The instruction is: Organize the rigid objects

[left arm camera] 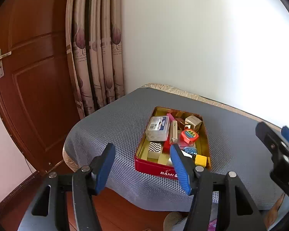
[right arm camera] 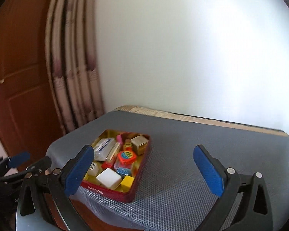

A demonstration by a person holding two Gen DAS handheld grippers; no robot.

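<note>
Inspector: Left view: your left gripper (left arm camera: 142,156), jaws spread, holds nothing. The red tin (left arm camera: 154,165), full of small items, sits on the grey mat (left arm camera: 109,123).

Operator: Right view?

Inspector: Your right gripper (right arm camera: 145,162) is spread, empty; tin (right arm camera: 113,191) near left.

Red tin (right arm camera: 113,189) packed full; bare grey mat (right arm camera: 192,163) right of it; wall (right arm camera: 183,57) behind table.

— Item one: where do you find the tin (left arm camera: 154,165)?
— On the mat (left arm camera: 109,127) covering the table, toward its left end, near you.
— Contents?
— Plastic case (left arm camera: 157,128) at back left, cardboard box (left arm camera: 193,122) back right, tape measure (left arm camera: 188,135) between, cube (left arm camera: 200,159) front right.
— Behind?
— Wall (left arm camera: 202,38); curtain (left arm camera: 94,48) and door (left arm camera: 28,67) left.
</note>
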